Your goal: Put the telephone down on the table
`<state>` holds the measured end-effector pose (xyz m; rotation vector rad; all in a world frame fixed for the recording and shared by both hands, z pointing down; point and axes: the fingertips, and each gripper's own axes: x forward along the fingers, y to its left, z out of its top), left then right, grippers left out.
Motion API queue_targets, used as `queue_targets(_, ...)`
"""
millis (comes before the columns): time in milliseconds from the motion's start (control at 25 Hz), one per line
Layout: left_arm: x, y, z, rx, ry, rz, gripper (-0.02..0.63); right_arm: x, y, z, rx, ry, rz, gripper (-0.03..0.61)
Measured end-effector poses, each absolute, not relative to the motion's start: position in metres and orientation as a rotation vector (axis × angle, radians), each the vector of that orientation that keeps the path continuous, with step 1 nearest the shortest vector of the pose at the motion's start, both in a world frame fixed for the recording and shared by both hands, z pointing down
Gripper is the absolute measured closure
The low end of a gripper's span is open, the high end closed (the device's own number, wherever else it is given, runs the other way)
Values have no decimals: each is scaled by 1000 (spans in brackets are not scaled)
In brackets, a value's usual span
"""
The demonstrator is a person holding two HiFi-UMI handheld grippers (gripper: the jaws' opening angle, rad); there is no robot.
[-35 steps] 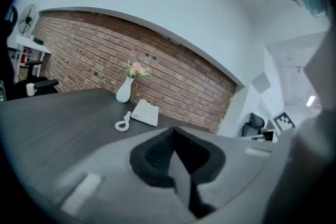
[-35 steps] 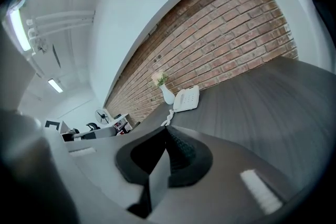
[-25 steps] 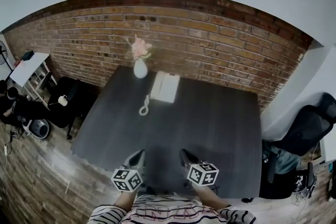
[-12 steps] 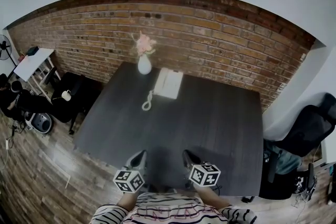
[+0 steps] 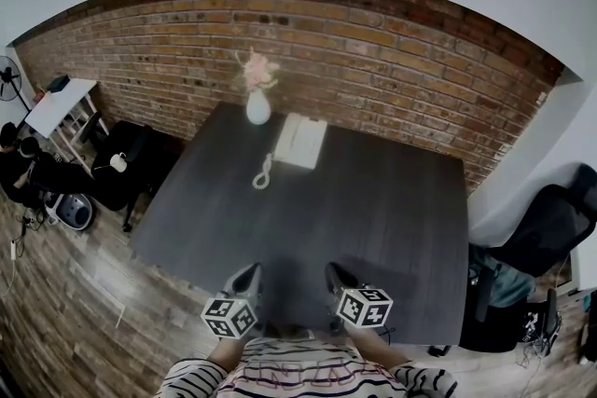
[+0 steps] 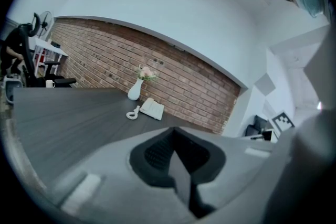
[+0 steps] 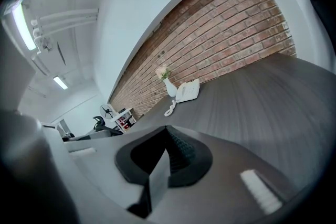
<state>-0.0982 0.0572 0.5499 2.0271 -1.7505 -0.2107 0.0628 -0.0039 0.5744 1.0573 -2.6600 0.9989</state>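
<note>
Telephone, a white plastic desk set (image 5: 300, 142), lies flat on the dark grey wood-grain table (image 5: 392, 228). It is well ahead of both grippers, at the far side near the red brick wall (image 5: 373, 42). Its coiled white cord (image 5: 262, 173) lies on the tabletop on the grippers' side of the set, to its left. A white vase with pink flowers (image 5: 257, 105) stands just beyond and left of the set.

Left gripper (image 5: 248, 279) is at the near table edge. Its jaws are pressed fully together with nothing between them. Right gripper (image 5: 334, 278), just beside it, is likewise closed and empty. Both point toward the telephone; neither touches it.
</note>
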Motion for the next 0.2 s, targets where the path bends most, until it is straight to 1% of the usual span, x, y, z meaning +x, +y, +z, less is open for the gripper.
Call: queue_targets(200,-100,57,552,2013,-1754,-214,612,63,-5,575,1050,-2660,1003,578)
